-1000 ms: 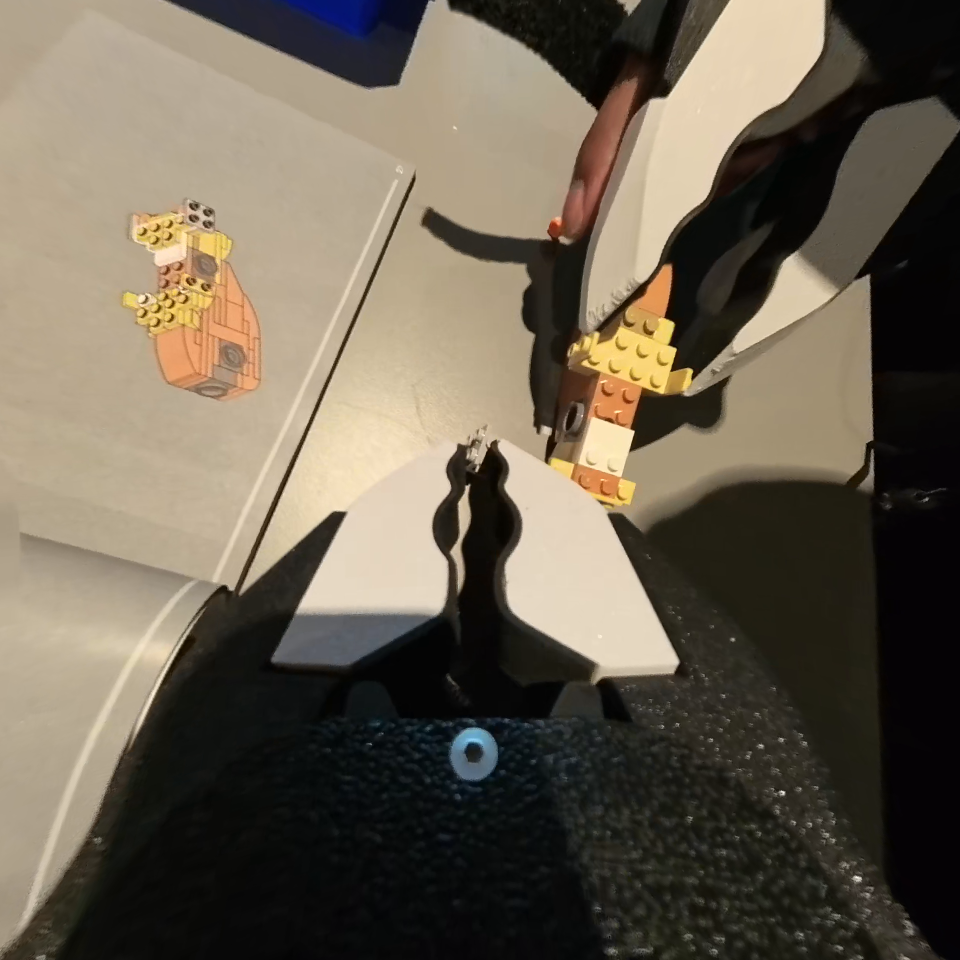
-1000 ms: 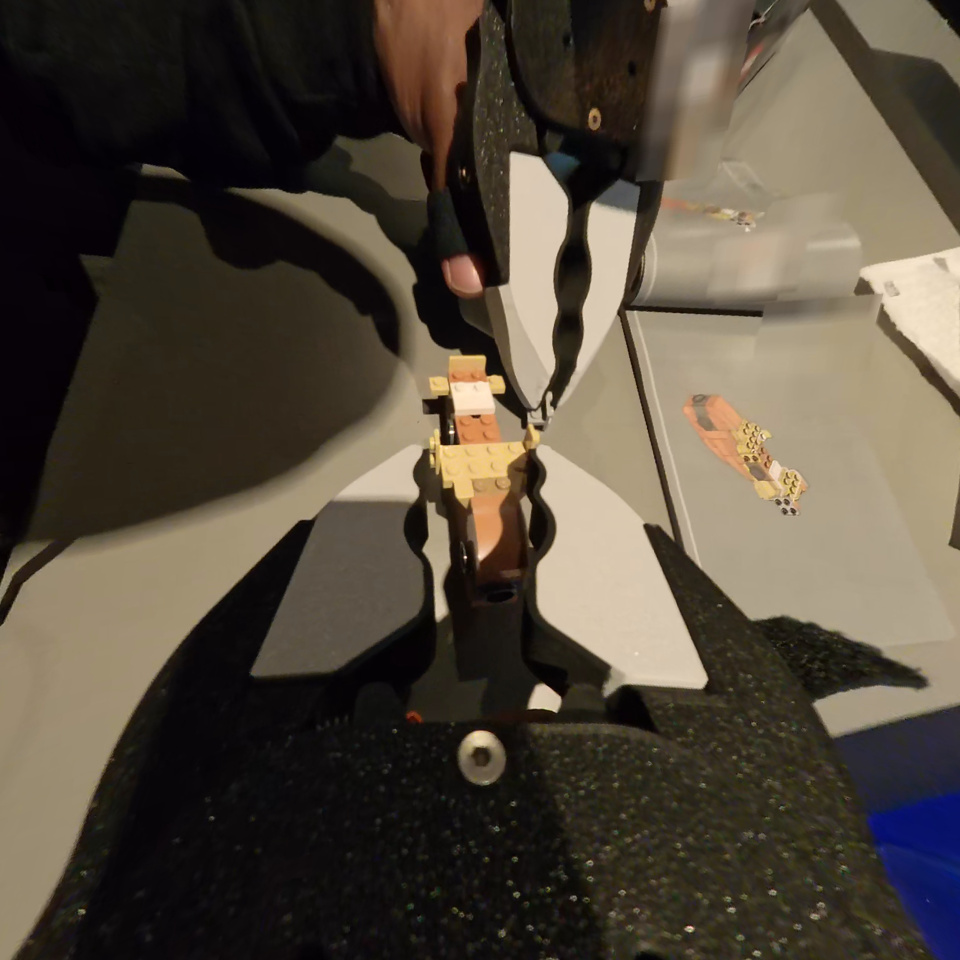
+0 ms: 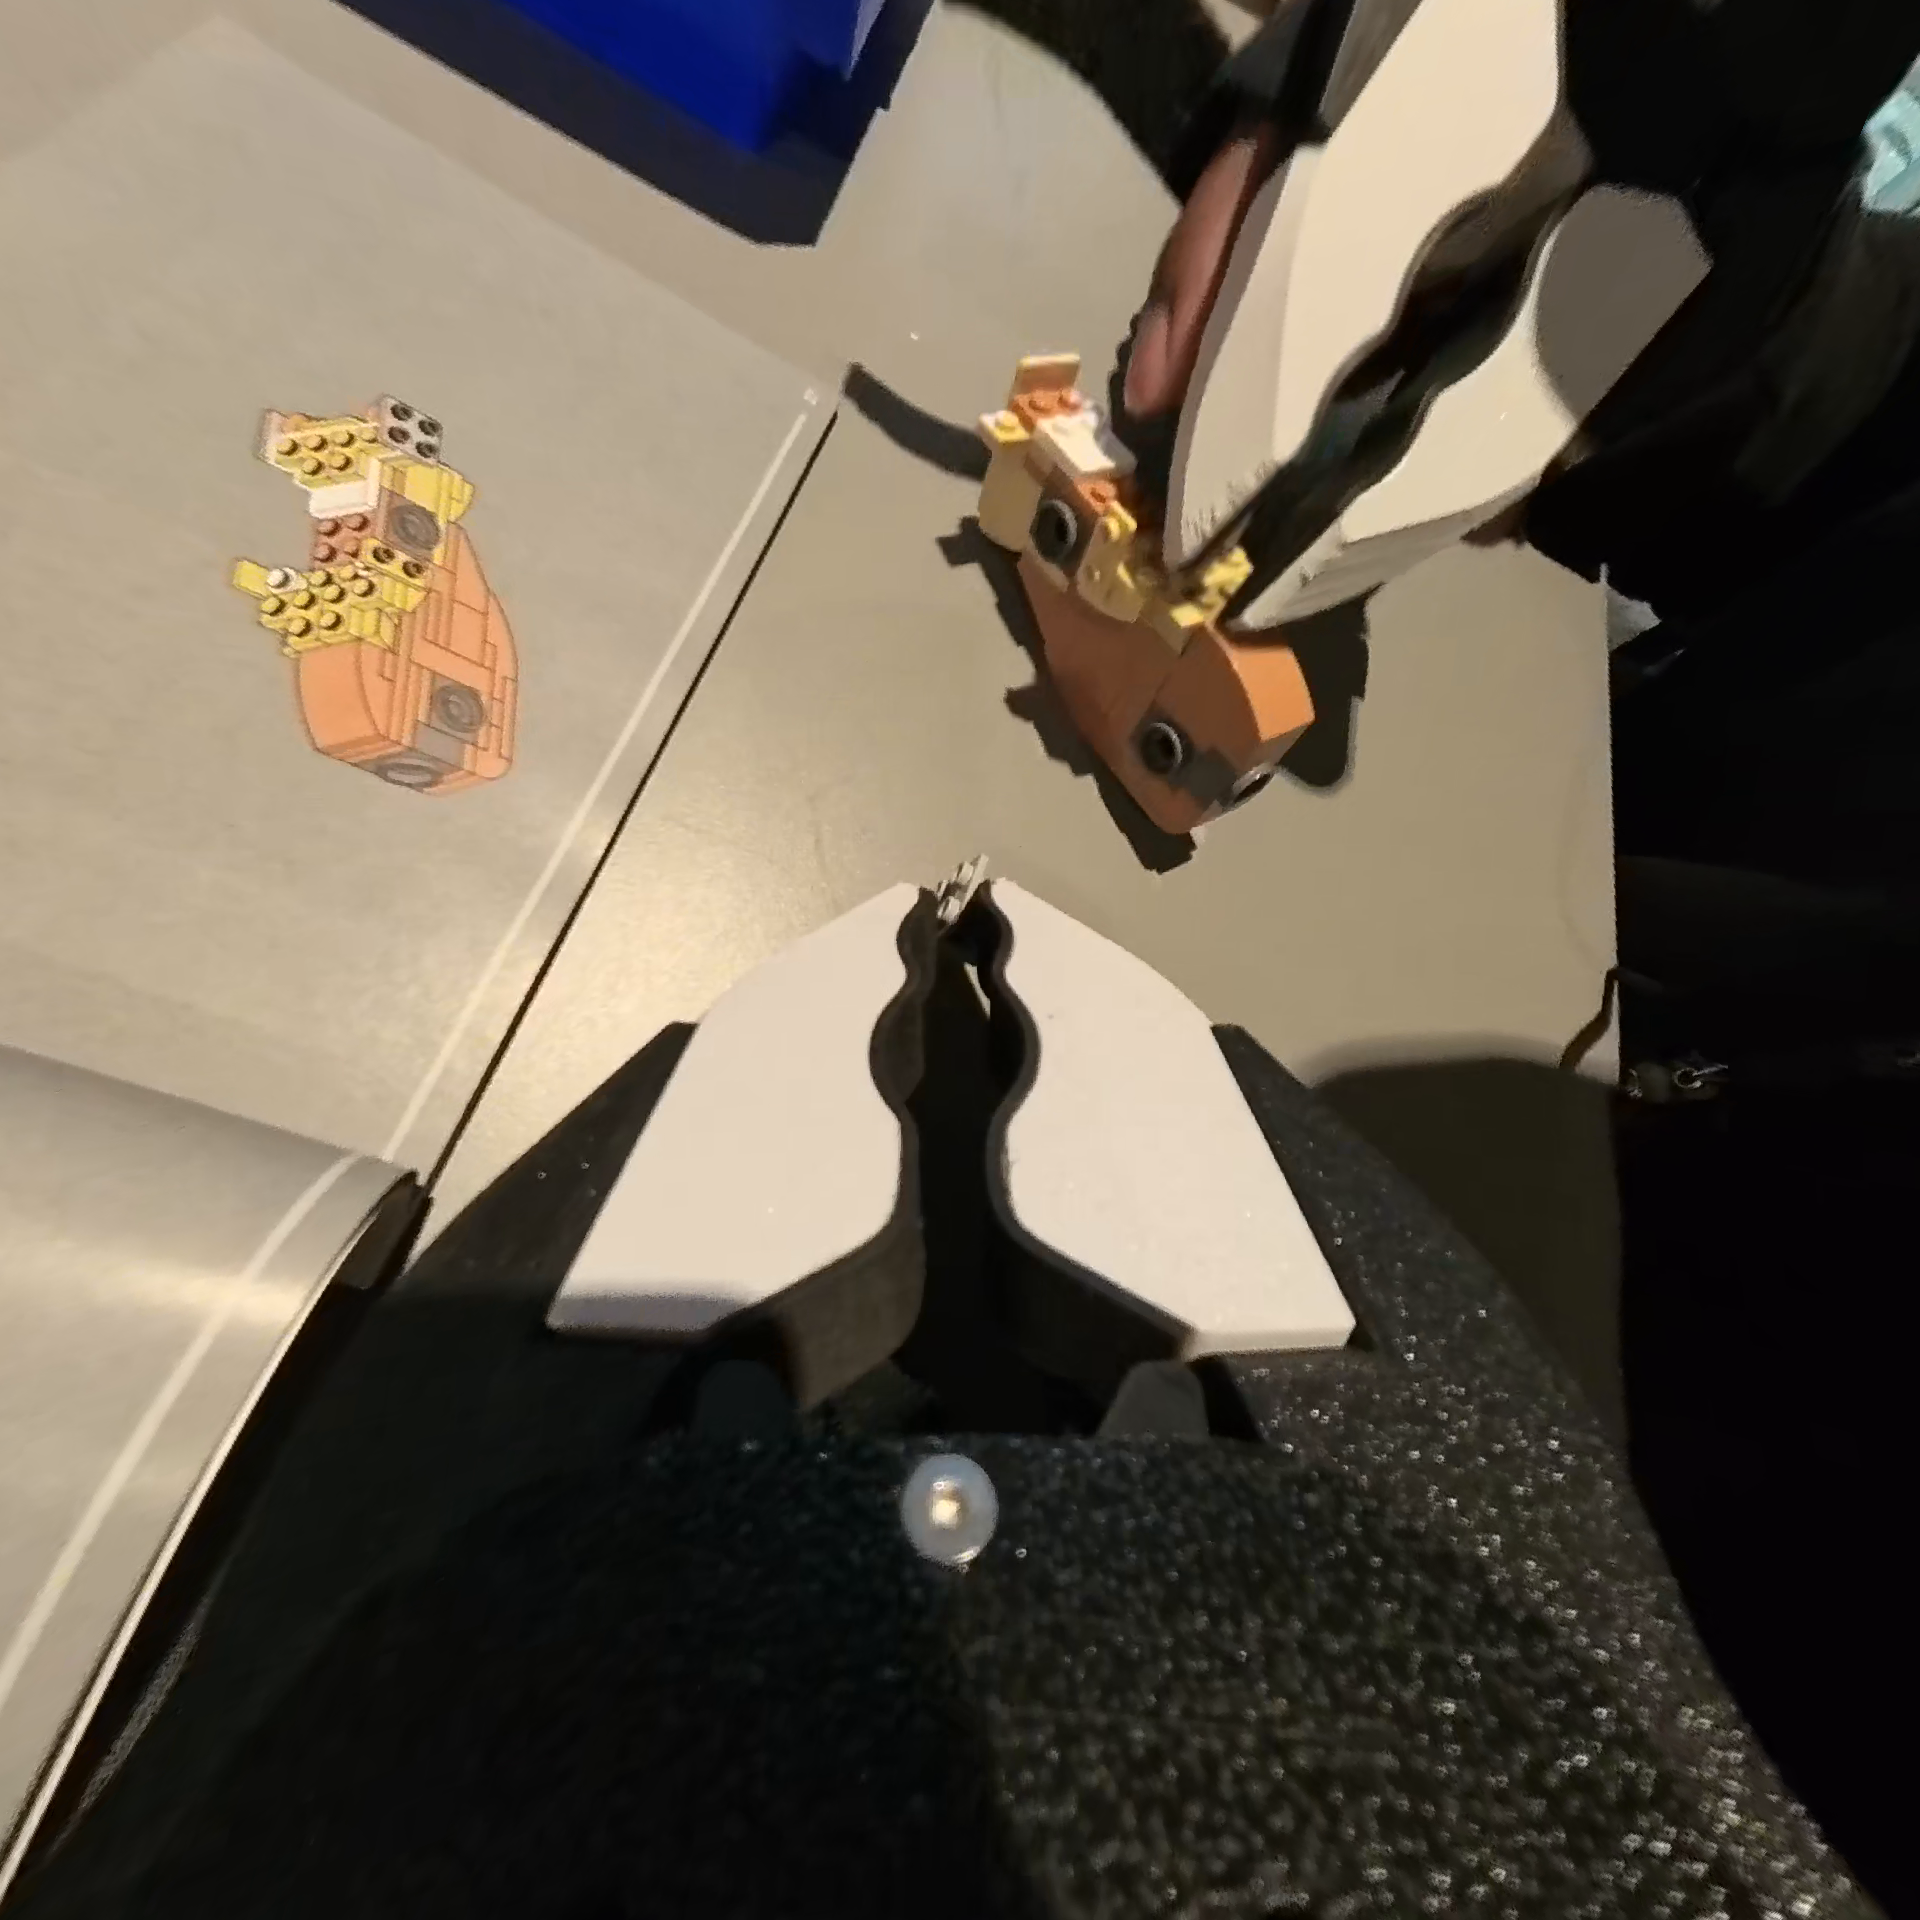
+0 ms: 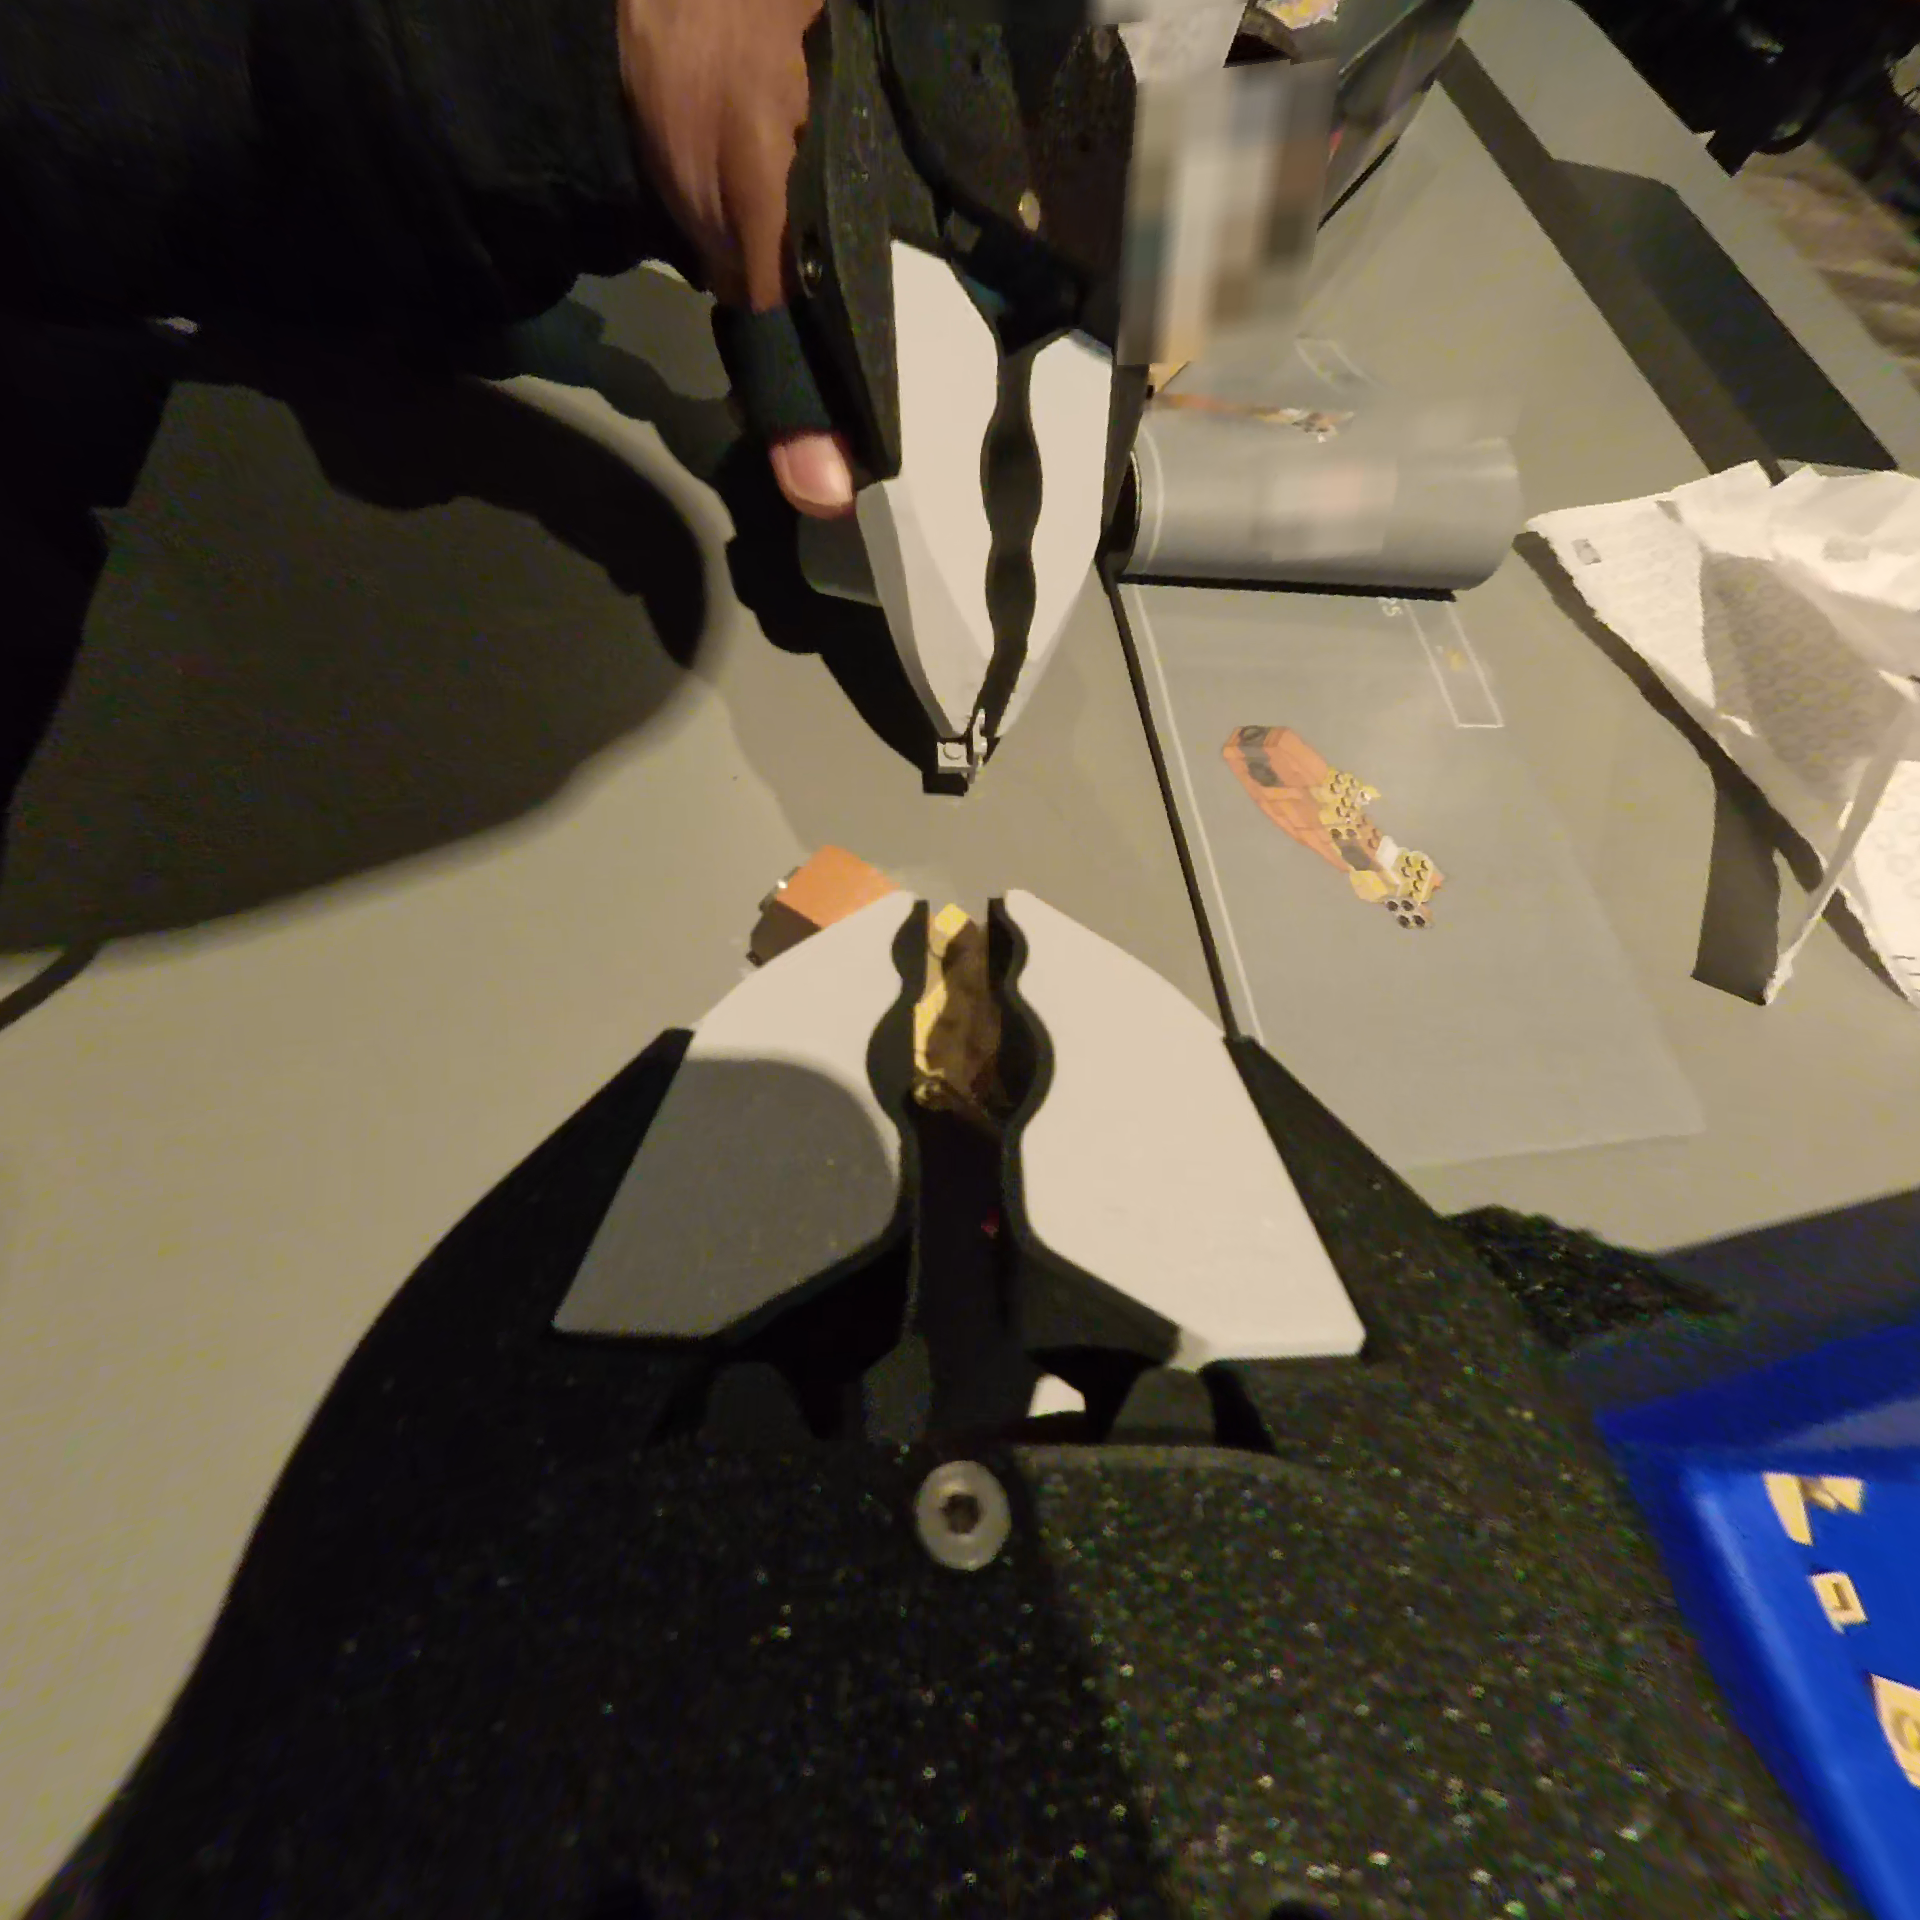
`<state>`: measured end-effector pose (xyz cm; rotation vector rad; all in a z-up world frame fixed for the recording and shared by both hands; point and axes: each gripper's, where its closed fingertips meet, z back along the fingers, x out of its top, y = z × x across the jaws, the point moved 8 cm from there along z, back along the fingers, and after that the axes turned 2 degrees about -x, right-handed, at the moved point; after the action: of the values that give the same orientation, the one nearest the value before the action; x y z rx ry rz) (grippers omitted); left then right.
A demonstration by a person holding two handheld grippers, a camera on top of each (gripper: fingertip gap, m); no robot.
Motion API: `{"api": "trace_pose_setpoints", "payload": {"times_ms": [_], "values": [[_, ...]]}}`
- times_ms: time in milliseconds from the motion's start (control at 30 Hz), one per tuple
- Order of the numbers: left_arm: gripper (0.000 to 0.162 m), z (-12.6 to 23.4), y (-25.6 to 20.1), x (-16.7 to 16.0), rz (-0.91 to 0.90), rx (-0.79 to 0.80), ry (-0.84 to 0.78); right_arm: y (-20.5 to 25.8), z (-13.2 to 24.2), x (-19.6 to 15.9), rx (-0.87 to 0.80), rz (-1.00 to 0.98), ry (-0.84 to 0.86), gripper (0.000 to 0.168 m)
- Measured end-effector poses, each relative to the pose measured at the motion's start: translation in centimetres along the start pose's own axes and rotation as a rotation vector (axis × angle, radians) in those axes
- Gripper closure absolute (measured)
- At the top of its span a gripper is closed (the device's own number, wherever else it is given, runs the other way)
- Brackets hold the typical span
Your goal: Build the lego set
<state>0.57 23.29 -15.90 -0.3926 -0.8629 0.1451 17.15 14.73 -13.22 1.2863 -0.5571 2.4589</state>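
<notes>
A grey table point(image 4: 312, 1039) carries it all; a crumpled white paper point(image 4: 1766, 644) lies near its right edge. A blue bin point(image 4: 1787, 1621) sits at the near right corner; bits of yellow show inside.

My gripper point(image 3: 961, 899) has smooth matt grey fingers on a rough, speckled black body. The model point(image 3: 1138, 623) is glossy plastic brick. The booklet point(image 3: 312, 260) is smooth paper on a matt grey table point(image 3: 831, 790).

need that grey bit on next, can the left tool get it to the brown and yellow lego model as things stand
Probably yes: the left tool, shut on the small grey lego piece, faces the brown and yellow lego model in the right tool, with only bare table between.
</notes>
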Motion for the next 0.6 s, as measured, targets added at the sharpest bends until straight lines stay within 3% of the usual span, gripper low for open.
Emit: {"api": "trace_pose_setpoints", "payload": {"times_ms": [333, 600], "values": [[0.156, -0.1, 0.0, 0.1, -0.021, 0.012, 0.002, -0.9, 1.4, -0.1, -0.048, -0.006, 0.032, 0.148], [0.155, 0.2, 0.4, 0.4, 0.005, 0.024, -0.053, -3.2, 4.3, -2.4, -0.077, -0.26, 0.165, 0.143]]}}
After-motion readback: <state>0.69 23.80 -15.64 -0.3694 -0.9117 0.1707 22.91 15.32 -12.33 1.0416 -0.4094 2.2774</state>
